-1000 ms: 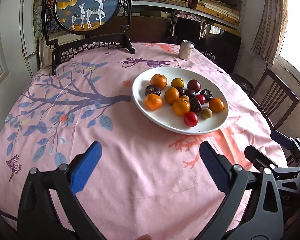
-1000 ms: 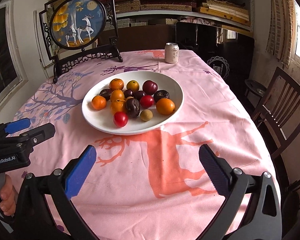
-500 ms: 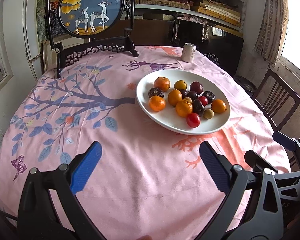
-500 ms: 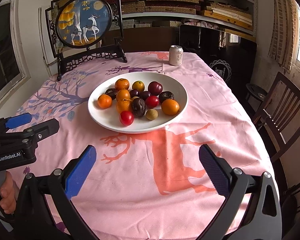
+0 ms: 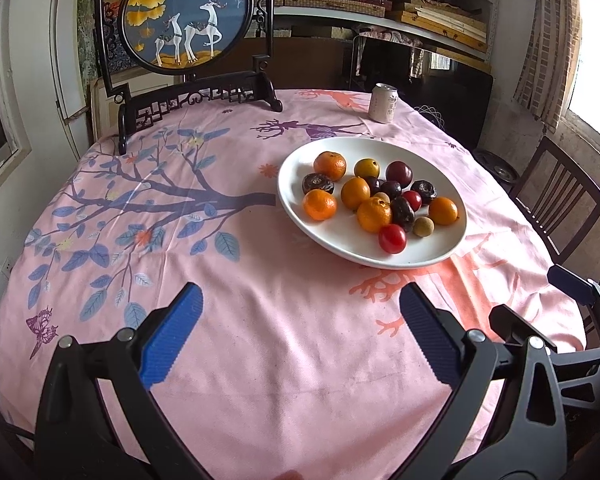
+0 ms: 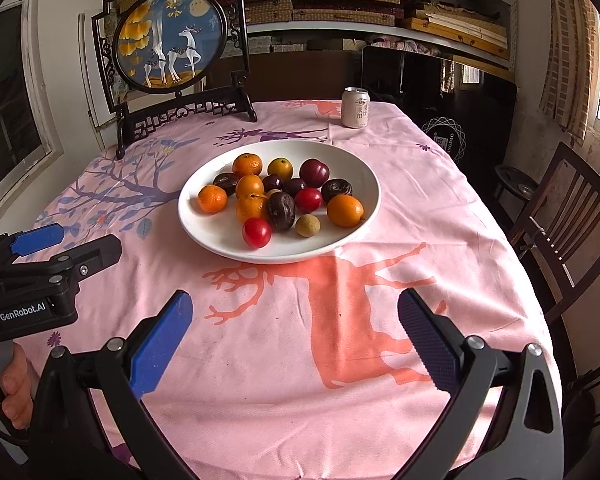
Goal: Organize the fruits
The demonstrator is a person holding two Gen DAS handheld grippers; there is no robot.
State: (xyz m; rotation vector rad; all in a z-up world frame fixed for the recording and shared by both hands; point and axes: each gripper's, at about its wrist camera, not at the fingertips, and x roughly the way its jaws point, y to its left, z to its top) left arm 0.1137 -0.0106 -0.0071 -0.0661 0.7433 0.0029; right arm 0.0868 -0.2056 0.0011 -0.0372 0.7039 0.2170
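Far left on the pink tablecloth (image 5: 260, 320): a round deer-painting screen (image 5: 184, 16) on a dark carved stand, upright at the back edge, well apart from the fruit. Left gripper (image 5: 300, 336) hangs over bare cloth at the near edge, jaws spread wide, nothing between them. Moving right: white plate (image 6: 204, 232), shallow and oval, holding all the fruit in view. None lies on the cloth. On the plate, mixed together: several mandarins (image 6: 212, 199), a red cherry-tomato-like fruit (image 6: 256, 232) at the near side, a wrinkled dark fruit (image 6: 281, 210) touching the cluster, a small tan longan (image 6: 308, 225), a larger orange one (image 6: 345, 211) toward the right rim, a deep red plum (image 6: 314, 173) farther back. Behind the plate to the right, a drink can (image 6: 355, 107) stands upright near the far edge. Right gripper (image 6: 296, 336) also wide apart and empty, short of the plate's near rim. A wooden chair (image 6: 572, 216) sits off the right side. Judgement: this layout fits either fruit already gathered onto the plate or fruit waiting to be sorted by kind; the frames cannot settle which. Handling note: the round fruits will roll if nudged, so any grip should come from above, jaws straddling one piece cleanly, closing gently on soft skins such as the plum.
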